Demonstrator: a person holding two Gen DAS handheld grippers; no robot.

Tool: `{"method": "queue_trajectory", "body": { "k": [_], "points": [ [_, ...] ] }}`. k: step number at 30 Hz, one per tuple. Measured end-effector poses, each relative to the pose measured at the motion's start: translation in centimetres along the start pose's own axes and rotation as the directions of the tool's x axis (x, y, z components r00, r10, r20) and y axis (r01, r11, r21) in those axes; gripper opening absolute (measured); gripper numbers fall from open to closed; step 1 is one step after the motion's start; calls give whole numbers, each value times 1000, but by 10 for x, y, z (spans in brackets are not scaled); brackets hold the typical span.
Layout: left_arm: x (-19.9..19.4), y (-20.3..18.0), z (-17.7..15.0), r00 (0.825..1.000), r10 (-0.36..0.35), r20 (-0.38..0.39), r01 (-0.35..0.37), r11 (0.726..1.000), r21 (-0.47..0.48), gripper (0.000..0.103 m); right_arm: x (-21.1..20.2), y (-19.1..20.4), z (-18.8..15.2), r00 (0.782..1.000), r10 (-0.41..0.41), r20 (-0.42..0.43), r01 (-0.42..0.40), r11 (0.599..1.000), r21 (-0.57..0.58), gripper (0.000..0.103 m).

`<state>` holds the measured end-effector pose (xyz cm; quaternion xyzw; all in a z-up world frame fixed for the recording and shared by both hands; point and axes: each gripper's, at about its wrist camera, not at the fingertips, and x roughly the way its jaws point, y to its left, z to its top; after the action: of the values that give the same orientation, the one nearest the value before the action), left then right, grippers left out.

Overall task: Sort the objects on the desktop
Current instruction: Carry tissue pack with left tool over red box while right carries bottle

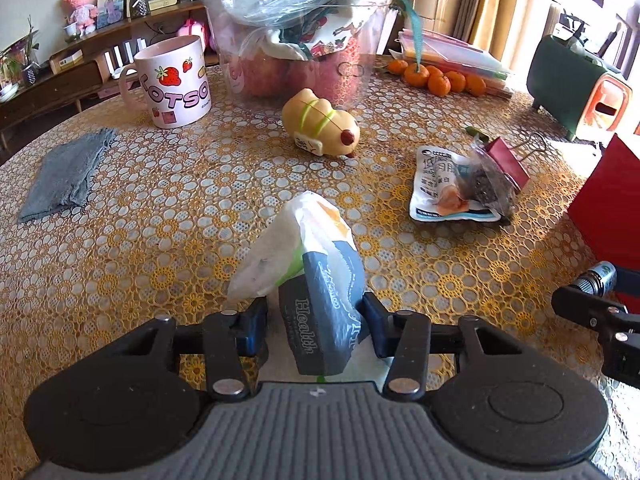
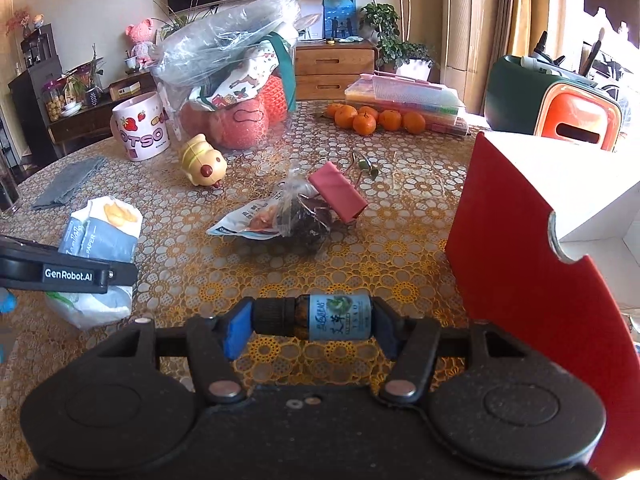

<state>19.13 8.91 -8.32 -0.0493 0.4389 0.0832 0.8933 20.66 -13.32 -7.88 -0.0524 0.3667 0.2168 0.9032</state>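
My left gripper (image 1: 316,330) is shut on a soft tissue pack (image 1: 308,264), white and grey-blue, held just above the table; the pack also shows in the right wrist view (image 2: 100,236). My right gripper (image 2: 312,320) is shut on a small brown bottle (image 2: 320,318) with a black cap and blue label, held sideways, next to a red-and-white box (image 2: 516,264). The bottle and right gripper show at the right edge of the left wrist view (image 1: 600,280). A yellow toy (image 1: 320,126), a snack packet (image 1: 448,188) and a bag with a pink binder clip (image 1: 508,164) lie on the table.
A pink strawberry mug (image 1: 172,80), a grey cloth (image 1: 64,174), a clear bag of fruit (image 1: 296,32), tangerines (image 1: 440,78), a stack of plastic folders (image 2: 404,96) and a green-orange holder (image 1: 580,84) stand around the lace-covered round table (image 1: 160,240).
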Motion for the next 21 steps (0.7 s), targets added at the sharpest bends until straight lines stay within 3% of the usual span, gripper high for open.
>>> {"method": "queue_trajectory", "body": {
  "k": [21],
  "points": [
    [-85, -56, -39, 994, -96, 55, 91, 991, 94, 47, -94, -9, -21, 997, 29, 66, -30, 999, 23, 61]
  ]
}}
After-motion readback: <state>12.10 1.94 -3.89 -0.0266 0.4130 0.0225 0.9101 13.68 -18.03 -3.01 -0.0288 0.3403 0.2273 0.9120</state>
